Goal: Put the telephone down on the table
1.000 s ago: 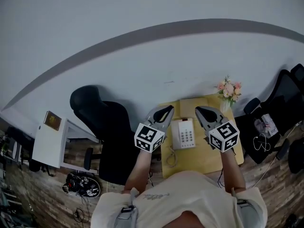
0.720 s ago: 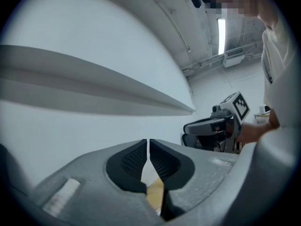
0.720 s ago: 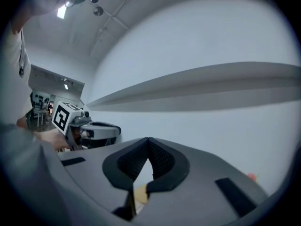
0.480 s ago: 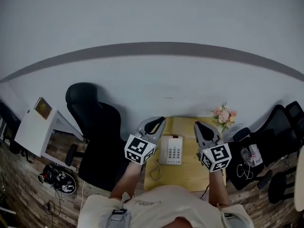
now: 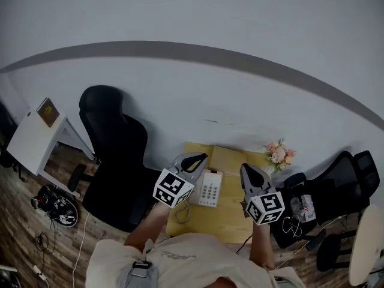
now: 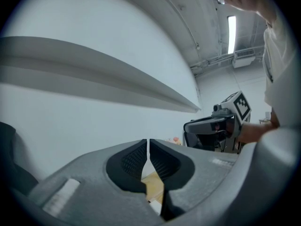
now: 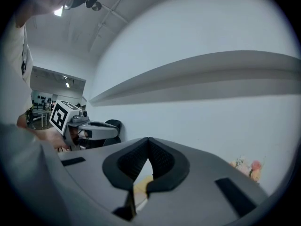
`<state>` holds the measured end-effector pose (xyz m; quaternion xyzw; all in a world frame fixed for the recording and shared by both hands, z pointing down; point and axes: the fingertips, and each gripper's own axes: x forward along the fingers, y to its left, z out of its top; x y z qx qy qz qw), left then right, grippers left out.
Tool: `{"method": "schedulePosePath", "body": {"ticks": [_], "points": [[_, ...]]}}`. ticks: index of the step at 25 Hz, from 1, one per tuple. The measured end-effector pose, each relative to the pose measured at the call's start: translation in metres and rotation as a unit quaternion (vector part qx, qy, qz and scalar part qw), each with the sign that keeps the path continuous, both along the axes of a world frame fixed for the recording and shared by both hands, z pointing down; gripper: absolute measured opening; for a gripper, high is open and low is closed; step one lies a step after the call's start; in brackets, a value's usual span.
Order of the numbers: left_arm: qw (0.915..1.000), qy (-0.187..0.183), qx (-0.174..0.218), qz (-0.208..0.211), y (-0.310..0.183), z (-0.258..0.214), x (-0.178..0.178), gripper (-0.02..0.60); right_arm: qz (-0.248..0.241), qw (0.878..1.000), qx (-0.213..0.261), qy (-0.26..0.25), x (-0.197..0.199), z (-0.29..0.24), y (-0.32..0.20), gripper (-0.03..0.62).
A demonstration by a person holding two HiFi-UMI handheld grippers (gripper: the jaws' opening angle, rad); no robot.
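Table: one telephone | left gripper, right gripper: jaws closed, empty

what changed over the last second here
Only the head view swung, so everything sits lower in frame. The left gripper and right gripper stay shut and empty either side of the telephone, which still lies on the table. Nothing was taken or let go.
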<state>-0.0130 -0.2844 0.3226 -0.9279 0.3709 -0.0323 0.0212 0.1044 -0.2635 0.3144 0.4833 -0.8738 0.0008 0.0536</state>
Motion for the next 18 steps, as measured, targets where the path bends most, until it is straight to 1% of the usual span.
{"method": "schedulePosePath", "body": {"ticks": [4, 7, 9, 12, 18], "points": [[0.9999, -0.012, 0.001, 0.005, -0.002, 0.003, -0.001, 0.028, 0.004, 1.000, -0.007, -0.008, 0.002, 0.004, 0.002, 0.001], [0.9998, -0.017, -0.009, 0.001, -0.001, 0.014, -0.006, 0.028, 0.007, 1.000, -0.014, 0.000, 0.002, 0.010, 0.006, 0.000], [0.9998, -0.017, -0.014, 0.002, 0.000, 0.017, -0.008, 0.028, 0.006, 1.000, -0.016, 0.009, 0.001, 0.012, 0.007, 0.002], [0.9998, -0.017, -0.011, 0.008, 0.001, 0.014, -0.008, 0.028, 0.006, 1.000, -0.017, 0.022, 0.001, 0.009, 0.006, 0.001], [0.9998, -0.016, -0.008, 0.012, 0.003, 0.012, -0.013, 0.028, 0.012, 0.999, -0.028, 0.029, 0.000, 0.017, 0.010, 0.002]]}}
